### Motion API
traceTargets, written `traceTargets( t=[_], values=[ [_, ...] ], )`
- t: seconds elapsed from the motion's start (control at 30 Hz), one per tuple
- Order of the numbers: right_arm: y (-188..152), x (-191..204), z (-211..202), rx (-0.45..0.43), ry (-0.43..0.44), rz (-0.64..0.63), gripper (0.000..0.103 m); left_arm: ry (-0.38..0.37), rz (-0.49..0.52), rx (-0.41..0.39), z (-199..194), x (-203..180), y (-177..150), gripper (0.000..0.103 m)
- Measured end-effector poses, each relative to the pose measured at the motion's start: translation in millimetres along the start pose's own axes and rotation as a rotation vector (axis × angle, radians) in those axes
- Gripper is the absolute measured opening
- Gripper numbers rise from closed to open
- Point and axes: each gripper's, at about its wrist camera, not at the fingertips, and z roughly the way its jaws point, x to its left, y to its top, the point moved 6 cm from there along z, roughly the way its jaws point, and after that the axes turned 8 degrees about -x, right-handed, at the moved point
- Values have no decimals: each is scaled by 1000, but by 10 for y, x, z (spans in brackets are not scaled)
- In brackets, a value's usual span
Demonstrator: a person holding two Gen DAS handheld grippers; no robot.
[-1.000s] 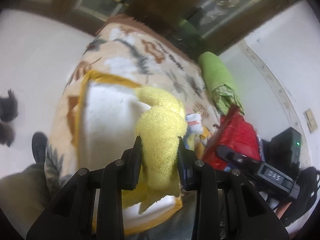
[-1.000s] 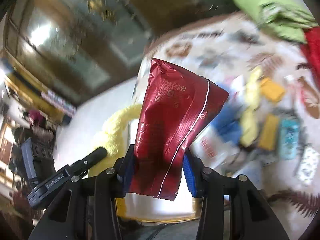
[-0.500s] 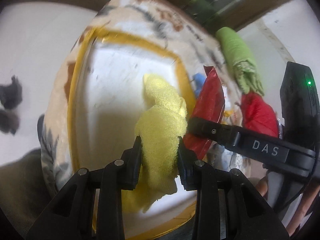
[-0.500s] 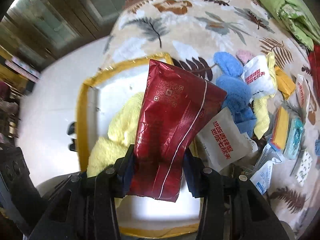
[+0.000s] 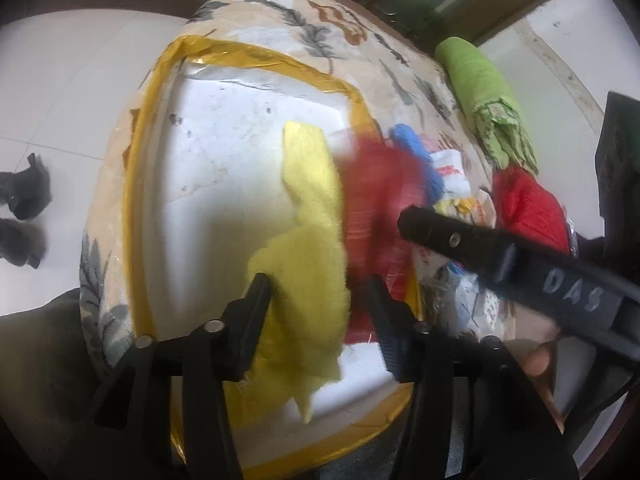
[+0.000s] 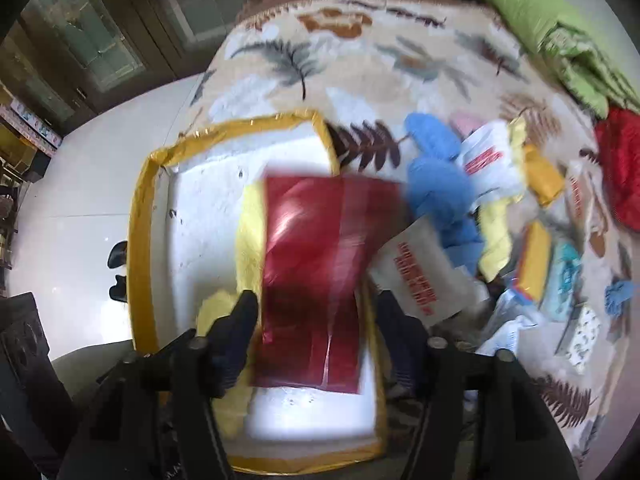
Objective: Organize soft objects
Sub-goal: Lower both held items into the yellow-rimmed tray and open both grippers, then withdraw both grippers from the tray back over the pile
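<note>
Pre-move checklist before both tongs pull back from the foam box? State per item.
1. Left tongs open: ok, jaws spread wide.
2. Yellow towel free of the left tongs: cannot tell, it lies between the jaws and looks close to the left finger.
3. Right tongs open: ok, jaws apart.
4. Red foil packet released: cannot tell, blurred, seems to be dropping.
5. Both items over the yellow-taped foam box: ok.
6. Tongs clear of each other: not ok, the right unit crosses close in the left wrist view.
</note>
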Motion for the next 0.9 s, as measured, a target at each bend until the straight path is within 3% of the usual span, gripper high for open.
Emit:
traceTargets(
  t=[0.23,0.37,0.47,0.63,0.73,0.9],
  values=[
    [137,-67,-269,-102,186,97,65,60,-3,-67,-123,37,39,52],
    [301,-223,-533,-194,181,72,65,70,10,-144,-267,24,100,52],
    [388,-446,-702,-228,202,94,65,140,43,-183,-357,1,102,52],
    [348,-869,-725,-179,212,138,65,90,48,-290,-656,-320,139,52],
    [270,-1097,-682,-141,200,165,65,102,91,-325,-745,-614,180,52],
    [70,-1560,-645,-93,227,289,65,107,246,-289,-710,-1098,85,53]
  ],
)
